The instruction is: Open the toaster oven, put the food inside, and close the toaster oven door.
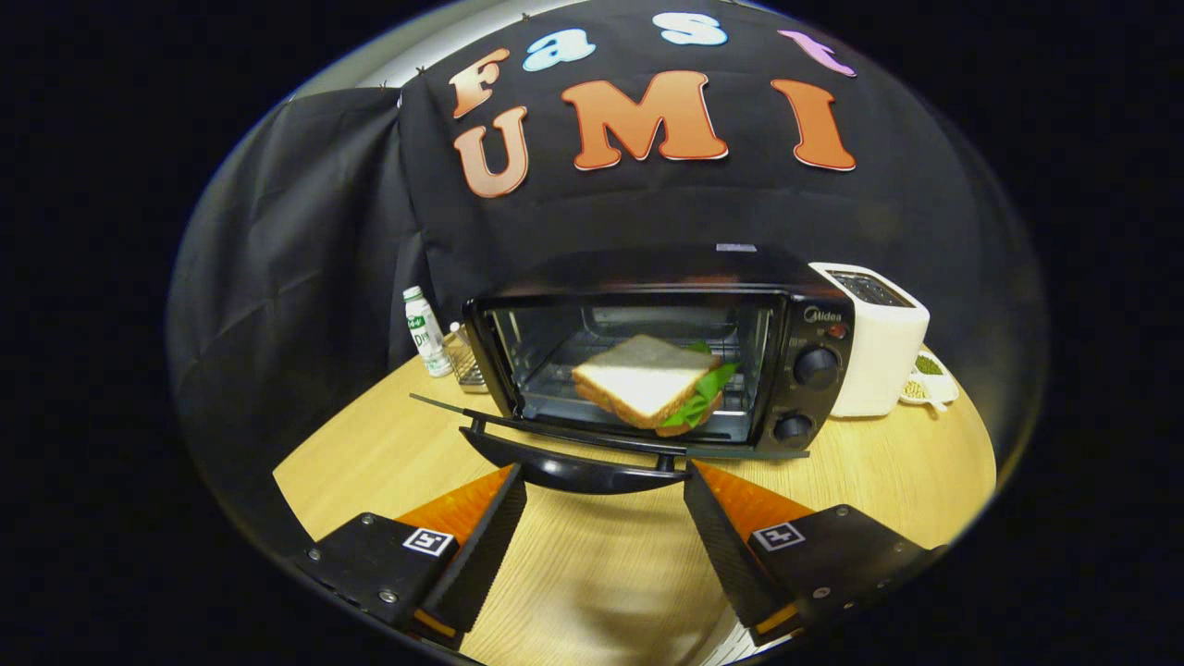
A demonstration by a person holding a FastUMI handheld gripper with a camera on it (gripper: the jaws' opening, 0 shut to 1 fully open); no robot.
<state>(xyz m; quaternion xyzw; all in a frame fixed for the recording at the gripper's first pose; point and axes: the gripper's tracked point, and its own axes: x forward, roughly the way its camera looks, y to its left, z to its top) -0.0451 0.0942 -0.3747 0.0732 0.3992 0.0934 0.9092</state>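
A black toaster oven (803, 319) stands on the round wooden table (370, 453) with its glass door (592, 442) folded down flat toward me. A sandwich (647, 381) of white bread with green lettuce lies on the rack inside the oven. The door's curved handle (578, 472) lies just ahead of my fingertips, level with the gap between them. My gripper (606, 481) is open and holds nothing; the fingers (481, 546) stand wide apart below the handle.
A white toaster (879, 342) stands right of the oven, with a small dish (930, 379) behind it. A small white bottle (425, 333) and a wire rack (465, 365) sit to the oven's left. Black cloth walls the back.
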